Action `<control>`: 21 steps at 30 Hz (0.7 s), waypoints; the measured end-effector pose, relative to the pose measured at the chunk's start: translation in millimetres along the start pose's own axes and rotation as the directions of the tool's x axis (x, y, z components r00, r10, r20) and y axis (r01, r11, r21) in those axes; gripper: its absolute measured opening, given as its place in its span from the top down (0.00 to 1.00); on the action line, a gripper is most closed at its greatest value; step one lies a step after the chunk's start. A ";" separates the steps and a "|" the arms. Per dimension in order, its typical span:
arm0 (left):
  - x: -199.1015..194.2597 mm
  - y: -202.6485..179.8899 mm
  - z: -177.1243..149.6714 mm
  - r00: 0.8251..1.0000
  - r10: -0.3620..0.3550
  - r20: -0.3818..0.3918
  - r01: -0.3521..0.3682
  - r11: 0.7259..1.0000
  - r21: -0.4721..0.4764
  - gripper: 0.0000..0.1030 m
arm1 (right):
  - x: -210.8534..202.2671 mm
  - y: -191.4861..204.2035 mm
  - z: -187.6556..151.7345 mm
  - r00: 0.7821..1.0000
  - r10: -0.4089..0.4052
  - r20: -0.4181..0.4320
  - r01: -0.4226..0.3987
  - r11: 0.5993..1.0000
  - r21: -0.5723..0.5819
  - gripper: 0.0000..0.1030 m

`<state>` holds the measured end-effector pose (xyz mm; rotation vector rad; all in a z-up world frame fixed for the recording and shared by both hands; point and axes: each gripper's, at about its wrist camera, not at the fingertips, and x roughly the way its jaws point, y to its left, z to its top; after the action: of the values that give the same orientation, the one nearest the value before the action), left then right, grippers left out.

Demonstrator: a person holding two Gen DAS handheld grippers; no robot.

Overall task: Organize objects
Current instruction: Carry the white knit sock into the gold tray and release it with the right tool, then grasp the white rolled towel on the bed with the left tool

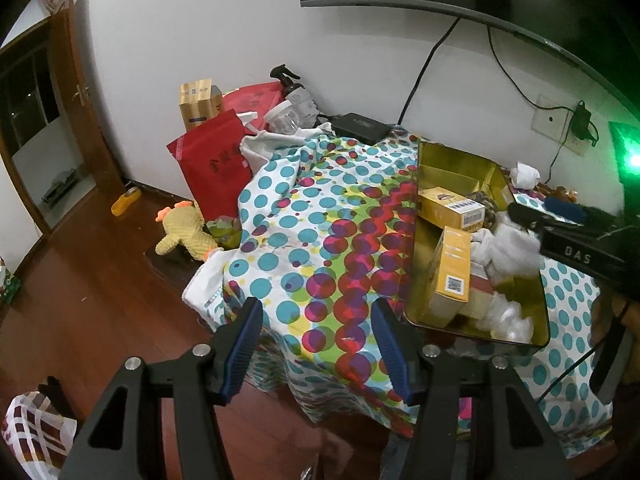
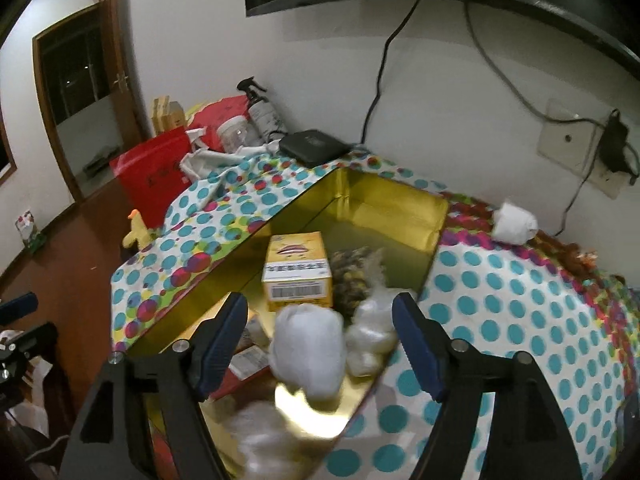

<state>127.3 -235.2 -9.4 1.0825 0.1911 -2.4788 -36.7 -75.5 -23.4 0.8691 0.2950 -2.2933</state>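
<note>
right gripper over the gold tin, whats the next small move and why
Probably lift the right gripper clear of the gold tin: its fingers stand apart, the white wad sits loose between them in the tin, and a crumpled tissue is left on the dotted cloth.

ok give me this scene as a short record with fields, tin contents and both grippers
surface: table under a dotted cloth
container: open gold tin
in tin: yellow boxes, white wads
right gripper: open over the tin, a white wad between the fingers, pads not pressing it
left gripper: open, nothing in it, above the cloth beside the tin
outside tin: white wad on the cloth by the wall
</note>
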 end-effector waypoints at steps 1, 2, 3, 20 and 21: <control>0.7 -1.1 0.4 1.000 0.001 -0.002 -0.001 1.000 0.001 0.44 | -3.4 -2.4 -1.1 1.000 -0.019 0.016 0.019 1.000 -0.010 0.29; 1.2 -3.1 1.1 1.000 -0.004 -0.004 0.004 1.000 0.003 0.44 | -6.7 -5.2 -2.3 0.999 -0.037 0.032 0.038 0.999 -0.020 0.27; 1.5 -4.6 1.6 1.000 -0.006 -0.005 0.006 1.000 0.004 0.44 | -11.9 -10.7 -4.3 0.996 -0.065 0.061 0.066 0.997 -0.026 0.25; 16.0 -108.8 66.0 0.963 -0.265 -0.057 0.269 0.959 0.086 0.44 | -59.1 -155.7 -74.8 0.865 -0.477 0.158 0.458 0.878 0.142 0.03; 18.7 -120.4 73.6 0.955 -0.290 -0.066 0.296 0.950 0.097 0.44 | -62.1 -164.4 -79.2 0.865 -0.478 0.154 0.455 0.876 0.162 0.03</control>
<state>14.5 -154.4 22.4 1.2407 0.2554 -2.7526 -68.8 113.2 -45.8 0.6797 0.3115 -2.8528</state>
